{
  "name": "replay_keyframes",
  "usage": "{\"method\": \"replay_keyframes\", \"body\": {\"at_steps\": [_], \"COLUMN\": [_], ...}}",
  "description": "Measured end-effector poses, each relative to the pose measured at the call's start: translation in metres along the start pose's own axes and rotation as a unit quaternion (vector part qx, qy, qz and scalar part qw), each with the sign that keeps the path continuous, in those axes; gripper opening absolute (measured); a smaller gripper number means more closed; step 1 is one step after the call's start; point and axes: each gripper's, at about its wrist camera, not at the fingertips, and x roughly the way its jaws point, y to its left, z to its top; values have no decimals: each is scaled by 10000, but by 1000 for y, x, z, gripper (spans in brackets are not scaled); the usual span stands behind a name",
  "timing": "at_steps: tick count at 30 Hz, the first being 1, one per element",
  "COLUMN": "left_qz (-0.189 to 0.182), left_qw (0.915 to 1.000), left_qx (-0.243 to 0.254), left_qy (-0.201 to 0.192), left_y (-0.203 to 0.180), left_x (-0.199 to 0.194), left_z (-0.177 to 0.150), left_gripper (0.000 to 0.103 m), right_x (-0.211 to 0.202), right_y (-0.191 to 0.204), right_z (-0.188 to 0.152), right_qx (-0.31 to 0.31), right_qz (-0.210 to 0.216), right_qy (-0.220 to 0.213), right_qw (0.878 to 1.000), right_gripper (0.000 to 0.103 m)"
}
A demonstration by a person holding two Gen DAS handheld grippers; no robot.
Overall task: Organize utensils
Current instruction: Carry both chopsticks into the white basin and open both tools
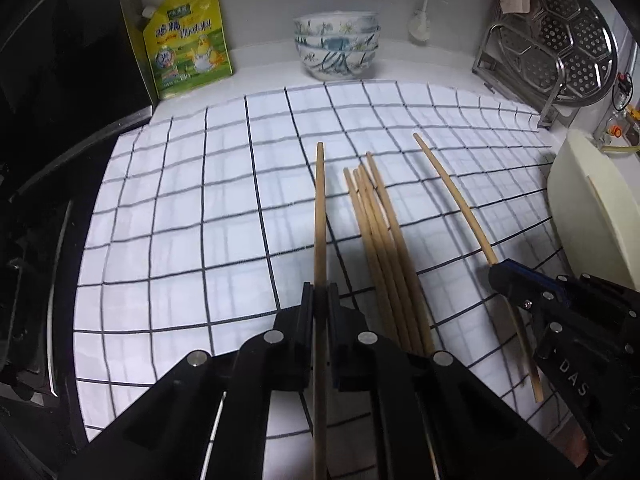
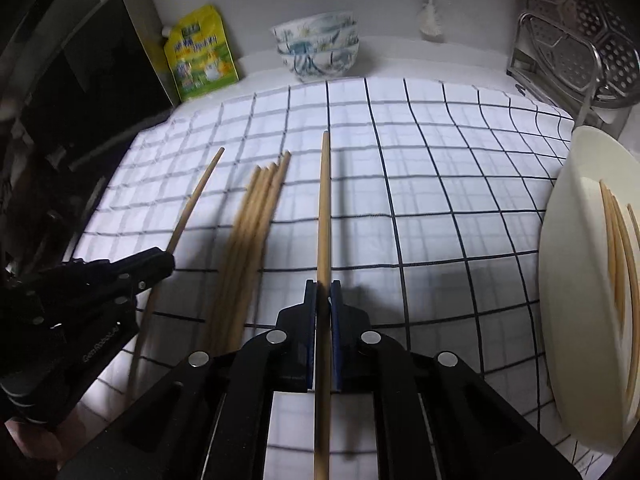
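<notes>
You're pinching one chopstick in each gripper, left gripper (image 1: pixel 320 294) and right gripper (image 2: pixel 323 290) both clamped mid-shaft, sticks running along the fingers, while the loose bundle (image 1: pixel 380 232) is lying between them and the cream holder (image 2: pixel 580 280) is sitting at the checked cloth's (image 2: pixel 420 184) right edge, nearer your right.

Dim, fisheye-warped, dark vignetted edges.

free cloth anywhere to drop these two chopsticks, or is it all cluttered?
Bare checked cloth left of the left claw, toward the yellow pouch, and between the right claw and the cream holder. Crowded: the chopstick bundle between the claws.
</notes>
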Motion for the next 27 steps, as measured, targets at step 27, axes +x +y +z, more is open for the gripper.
{"method": "replay_keyframes", "body": {"at_steps": [27], "left_qz": [-710], "left_qw": [9861], "left_qx": [823], "left_qy": [-1260], "left_y": [-229], "left_x": [-103], "left_z": [82], "left_gripper": [7], "right_x": [-179], "right_y": [-197], "right_z": [12], "right_qx": [714], "right_qz": [-531], "right_qy": [-1318], "right_qw": [9873], "right_gripper": [7]}}
